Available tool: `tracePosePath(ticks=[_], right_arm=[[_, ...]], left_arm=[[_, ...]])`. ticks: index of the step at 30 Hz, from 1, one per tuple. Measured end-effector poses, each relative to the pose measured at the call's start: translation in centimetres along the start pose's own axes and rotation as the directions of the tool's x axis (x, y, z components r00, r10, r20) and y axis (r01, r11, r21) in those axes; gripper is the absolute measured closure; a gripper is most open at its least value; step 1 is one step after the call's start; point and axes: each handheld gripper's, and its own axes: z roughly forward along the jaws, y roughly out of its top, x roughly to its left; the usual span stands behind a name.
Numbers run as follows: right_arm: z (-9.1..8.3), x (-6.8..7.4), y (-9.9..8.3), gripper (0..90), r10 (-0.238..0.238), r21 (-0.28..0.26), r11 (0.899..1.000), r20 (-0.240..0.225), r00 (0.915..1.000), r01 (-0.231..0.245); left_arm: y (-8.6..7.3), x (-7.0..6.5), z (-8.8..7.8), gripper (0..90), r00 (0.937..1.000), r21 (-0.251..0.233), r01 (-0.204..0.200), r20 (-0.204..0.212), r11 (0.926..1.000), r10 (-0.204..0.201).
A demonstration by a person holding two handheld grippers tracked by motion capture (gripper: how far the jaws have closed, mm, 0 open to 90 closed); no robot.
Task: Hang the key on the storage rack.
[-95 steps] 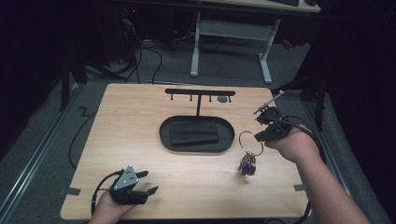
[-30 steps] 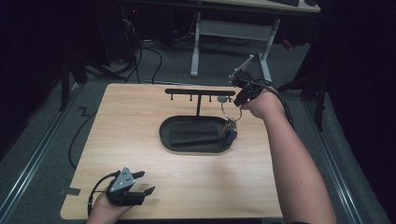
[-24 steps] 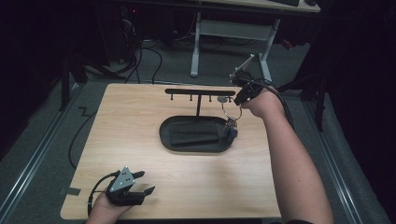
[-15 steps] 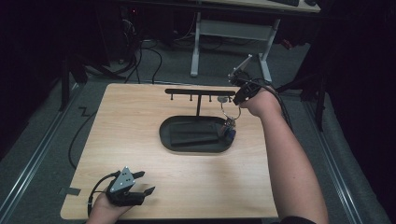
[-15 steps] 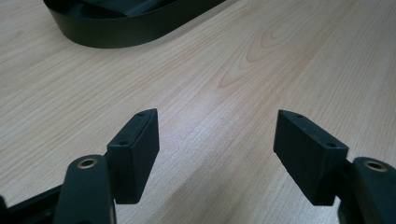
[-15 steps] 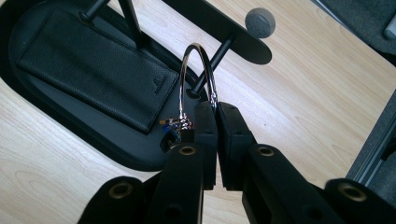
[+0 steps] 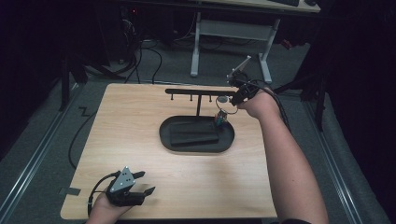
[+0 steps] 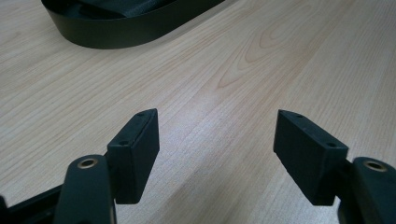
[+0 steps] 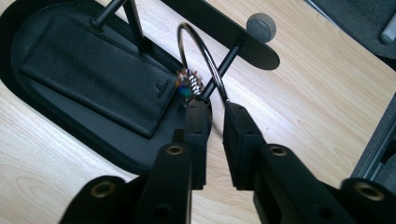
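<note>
High view first: we have our right gripper point(image 7: 232, 97) at the rack's point(image 7: 198, 92) right end, the key ring point(image 7: 221, 113) dangling above the tray point(image 7: 196, 134); our left gripper point(image 7: 135, 190) rests near the table's point(image 7: 140, 116) front corner. Left gripper view: jaws spread, nothing between. Right gripper view: jaws have just been opening, a narrow gap showing, the ring point(image 9: 201, 60) between them beside a peg. We judge it could drop onto the wallet point(image 9: 93, 65) unless truly hooked.

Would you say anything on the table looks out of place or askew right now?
Nothing stands out. The wallet lies flat in the black tray, the rack stands upright, and the key ring hangs by the rack's right end with the right gripper at it. The left gripper rests open near the table's front edge.
</note>
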Motion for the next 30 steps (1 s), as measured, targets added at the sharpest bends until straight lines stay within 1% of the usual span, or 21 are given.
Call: tracePosePath(ticks=[3, 6, 8, 10, 12, 13, 14, 18, 19, 20, 21, 24, 26, 29, 30], right_arm=[[0.0, 0.2, -0.3, 71.6, 0.006, -0.007, 1.000, -0.006, 1.0000, -0.006], [0.1, 0.4, -0.8, 63.5, 0.021, -0.012, 1.000, -0.005, 0.9998, -0.022], [0.2, 0.6, -1.3, 57.9, 0.034, -0.015, 0.999, -0.001, 0.9994, -0.034], [0.3, 0.7, -1.8, 50.7, 0.039, -0.028, 0.999, -0.001, 0.9993, -0.039], [0.2, 0.8, -2.3, 44.3, 0.052, -0.047, 0.998, -0.006, 0.9986, -0.052], [0.1, 0.8, -2.6, 39.6, 0.063, -0.055, 0.997, -0.010, 0.9980, -0.063], [0.1, 0.9, -2.9, 37.1, 0.069, -0.071, 0.995, -0.016, 0.9975, -0.070], [-0.2, 1.1, -4.3, 30.9, 0.093, -0.111, 0.989, -0.032, 0.9951, -0.096], [-0.3, 1.2, -4.8, 29.1, 0.100, -0.125, 0.987, -0.046, 0.9940, -0.105], [-0.3, 1.3, -5.0, 28.3, 0.097, -0.131, 0.986, -0.055, 0.9938, -0.103], [-0.4, 1.4, -5.5, 26.8, 0.100, -0.150, 0.983, -0.060, 0.9932, -0.108], [-0.5, 1.7, -6.5, 24.9, 0.129, -0.184, 0.973, -0.060, 0.9898, -0.138], [-0.5, 1.8, -7.1, 24.0, 0.139, -0.195, 0.969, -0.065, 0.9881, -0.149], [-0.3, 2.2, -8.2, 21.3, 0.127, -0.211, 0.969, -0.033, 0.9914, -0.131], [-0.3, 2.2, -8.6, 19.5, 0.128, -0.218, 0.967, -0.035, 0.9912, -0.133]], left_arm=[[0.0, 0.0, 0.0, 31.9, 1.0000, -0.002, 0.001, 0.001, 1.0000, -0.001], [0.0, 0.1, 0.0, 31.9, 1.0000, 0.005, 0.005, 0.005, 1.0000, -0.005], [0.0, 0.1, 0.0, 31.9, 1.0000, -0.001, 0.007, 0.004, 1.0000, -0.007], [0.0, 0.1, 0.1, 31.9, 1.0000, 0.000, 0.007, 0.005, 1.0000, -0.007], [0.0, 0.0, 0.2, 31.8, 1.0000, -0.001, 0.008, 0.005, 1.0000, -0.008], [0.0, 0.0, 0.2, 31.8, 1.0000, 0.002, 0.007, 0.006, 1.0000, -0.007], [0.1, 0.0, 0.2, 31.8, 1.0000, 0.004, 0.006, 0.007, 1.0000, -0.006], [0.1, 0.0, 0.4, 31.7, 1.0000, 0.004, 0.008, 0.006, 1.0000, -0.008], [0.2, 0.0, 0.4, 31.6, 1.0000, 0.008, 0.007, 0.007, 0.9999, -0.007], [0.2, 0.0, 0.4, 31.6, 1.0000, 0.009, 0.006, 0.005, 0.9999, -0.006], [0.1, 0.0, 0.4, 31.5, 1.0000, 0.010, 0.007, 0.006, 0.9999, -0.007], [0.1, 0.0, 0.4, 31.5, 0.9999, 0.012, 0.008, 0.009, 0.9999, -0.008], [0.1, 0.0, 0.5, 31.5, 0.9999, 0.011, 0.008, 0.008, 0.9999, -0.008], [0.1, 0.0, 0.4, 31.5, 0.9999, 0.014, 0.007, 0.008, 0.9999, -0.007], [0.1, 0.0, 0.5, 31.5, 0.9999, 0.013, 0.008, 0.008, 0.9999, -0.008]])
